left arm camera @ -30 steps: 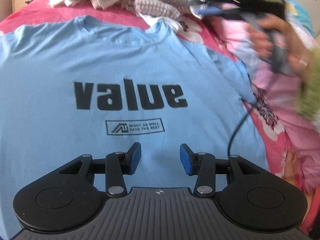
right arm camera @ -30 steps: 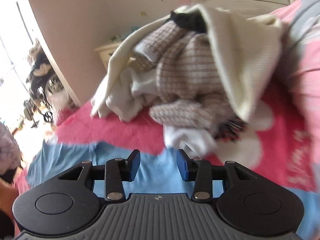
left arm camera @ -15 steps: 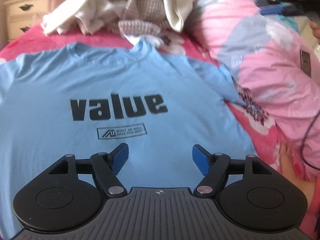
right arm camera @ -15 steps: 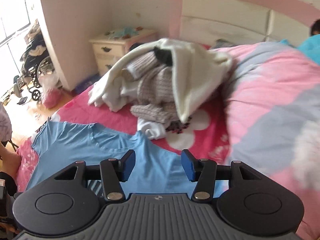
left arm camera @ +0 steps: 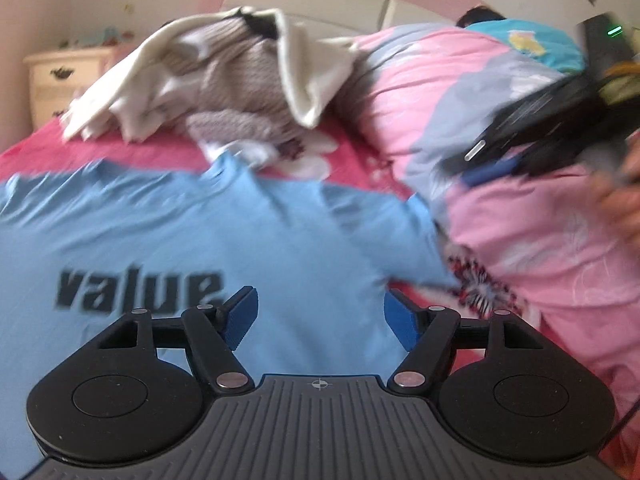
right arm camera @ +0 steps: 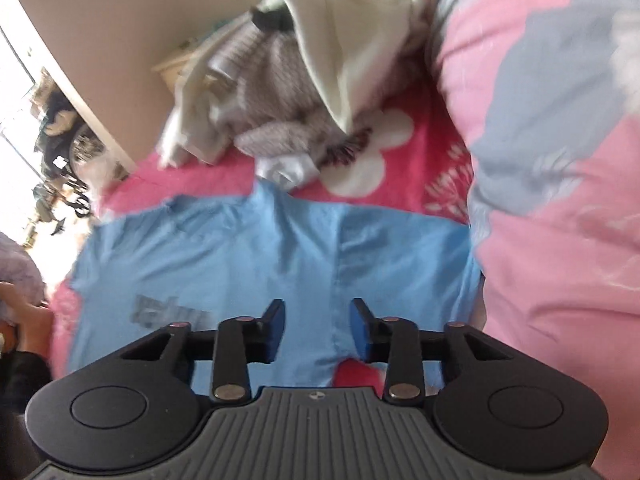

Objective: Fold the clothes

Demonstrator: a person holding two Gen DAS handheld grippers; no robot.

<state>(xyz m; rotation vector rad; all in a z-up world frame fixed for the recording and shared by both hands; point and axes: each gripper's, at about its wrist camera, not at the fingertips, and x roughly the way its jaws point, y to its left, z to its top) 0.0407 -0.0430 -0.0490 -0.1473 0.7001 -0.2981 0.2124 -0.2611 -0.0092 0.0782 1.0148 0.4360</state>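
A light blue T-shirt (left arm camera: 200, 240) with "value" printed on it lies flat, front up, on the red floral bed sheet (left arm camera: 352, 160). My left gripper (left arm camera: 320, 316) hovers over the shirt's right half, jaws wide and closing a little, nothing between them. In the right wrist view the shirt (right arm camera: 240, 260) spreads below my right gripper (right arm camera: 317, 330), which hangs above the sleeve seam. Its jaws are closing, still apart, with no cloth pinched. The right gripper (left arm camera: 486, 162) also shows blurred at the right of the left wrist view, over the quilt.
A pile of cream and checked clothes (left arm camera: 224, 80) lies beyond the shirt's collar. A bulky pink and grey quilt (left arm camera: 540, 240) borders the shirt's right side. A person in turquoise (left arm camera: 520, 40) lies by the headboard. A cream nightstand (left arm camera: 60, 76) stands far left.
The left gripper's jaws spread wider and its view shifted right and tilted up toward the headboard. The right gripper came over the shirt's sleeve, and its jaws narrowed.
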